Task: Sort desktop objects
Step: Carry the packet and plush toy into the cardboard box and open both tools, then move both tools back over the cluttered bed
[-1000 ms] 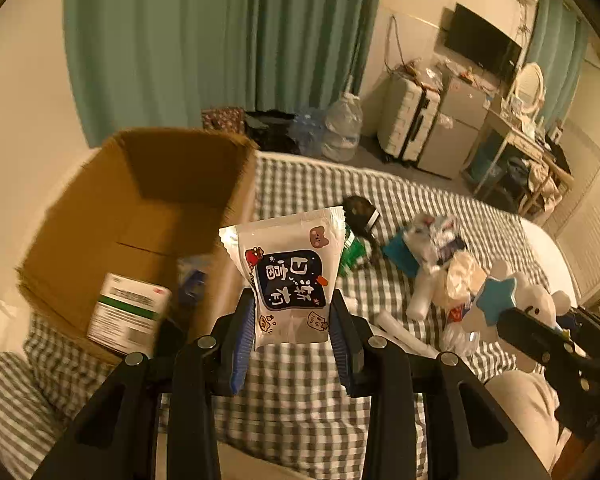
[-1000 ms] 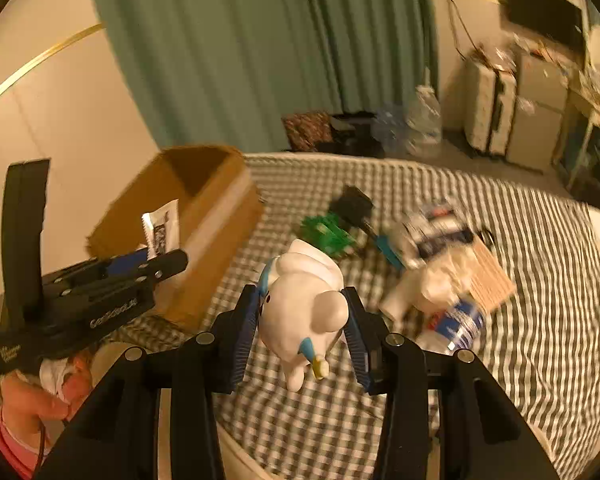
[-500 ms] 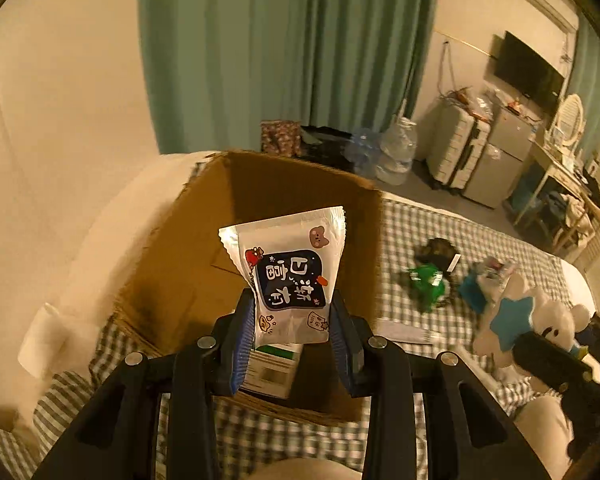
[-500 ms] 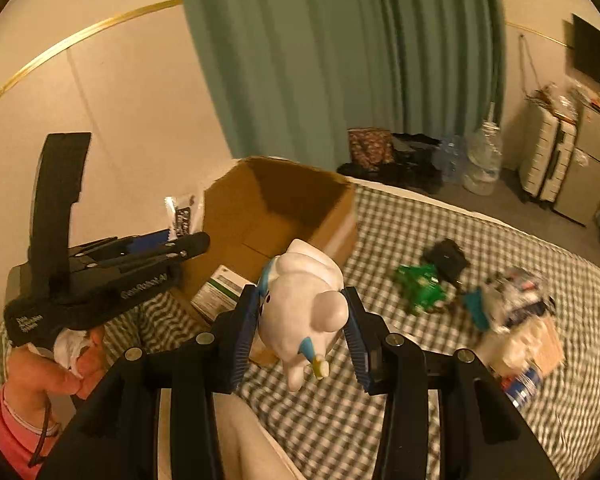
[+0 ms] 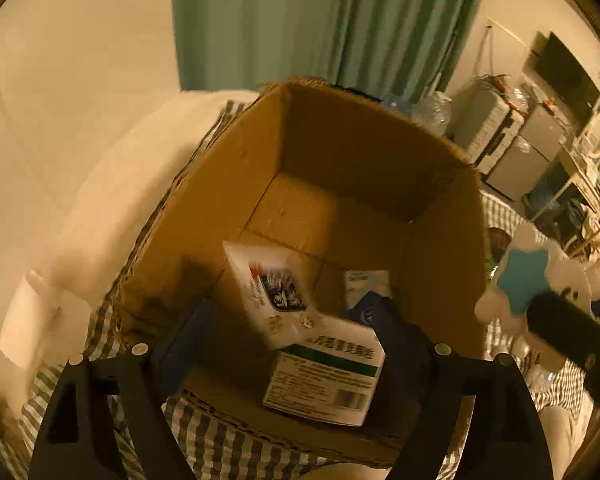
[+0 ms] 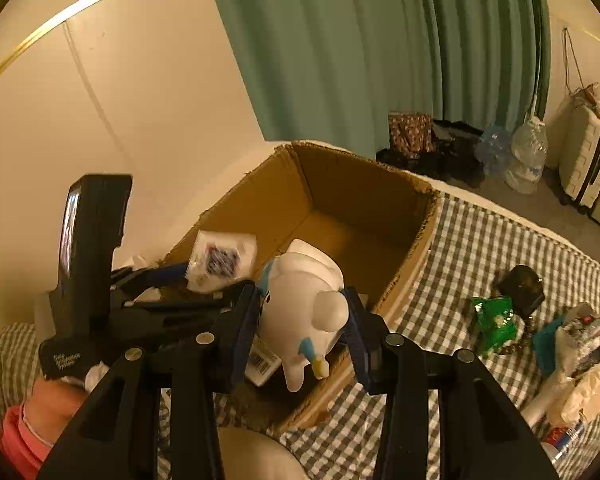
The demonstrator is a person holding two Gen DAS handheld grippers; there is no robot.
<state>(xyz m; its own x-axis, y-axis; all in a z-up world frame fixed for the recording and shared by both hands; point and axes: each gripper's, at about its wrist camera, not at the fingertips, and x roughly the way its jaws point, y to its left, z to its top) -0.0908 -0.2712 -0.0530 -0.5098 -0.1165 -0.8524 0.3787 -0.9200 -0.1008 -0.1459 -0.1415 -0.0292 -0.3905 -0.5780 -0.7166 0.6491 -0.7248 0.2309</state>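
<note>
Snack packet, plush toy and cardboard box over a checked cover

The white snack packet with a dark printed label hangs tilted at the centre of the left wrist view, blurred, above the open brown cardboard box and free of both finger pads. In the box, at lower centre, lies a white carton with a green band, and a blue-and-white packet just right of centre. The white plush toy with blue trim sits at the centre of the right wrist view, squeezed from both sides, over the box's near right edge. At the right of that view, on the checked cover, lie a green packet, a black object and a pile of wrappers.
</note>
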